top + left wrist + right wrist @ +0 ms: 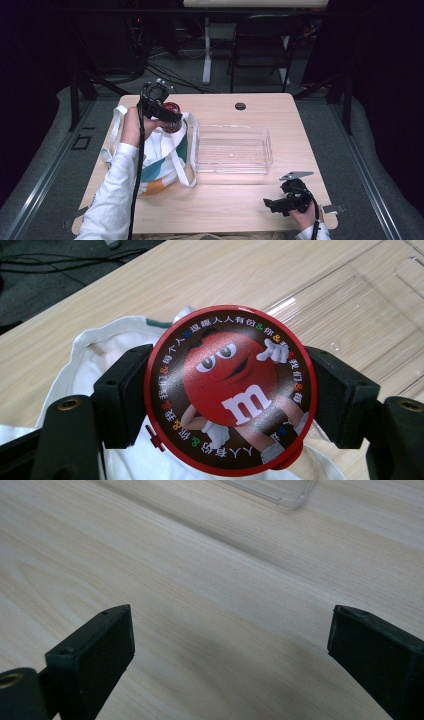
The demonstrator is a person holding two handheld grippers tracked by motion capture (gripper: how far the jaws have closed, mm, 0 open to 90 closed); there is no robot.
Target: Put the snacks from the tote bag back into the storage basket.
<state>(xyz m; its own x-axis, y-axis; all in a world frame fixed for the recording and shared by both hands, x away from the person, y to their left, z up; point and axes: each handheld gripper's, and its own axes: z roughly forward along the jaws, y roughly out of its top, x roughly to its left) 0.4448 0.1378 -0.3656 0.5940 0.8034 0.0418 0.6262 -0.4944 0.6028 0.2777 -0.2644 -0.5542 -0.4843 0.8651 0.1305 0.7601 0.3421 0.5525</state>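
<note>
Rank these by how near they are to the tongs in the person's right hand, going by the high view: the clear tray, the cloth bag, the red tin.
1. The clear tray, mid-table, up and left of the right tongs.
2. The cloth bag, farther left.
3. The red tin, clamped in the left tongs above the bag's far end.

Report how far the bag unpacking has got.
Done: nothing sits in the clear tray yet. In hand: the left gripper is shut on a round red M&M's tin, held over the white tote bag. Left: probably carrying the tin to the tray. The right gripper is open over bare table.
</note>
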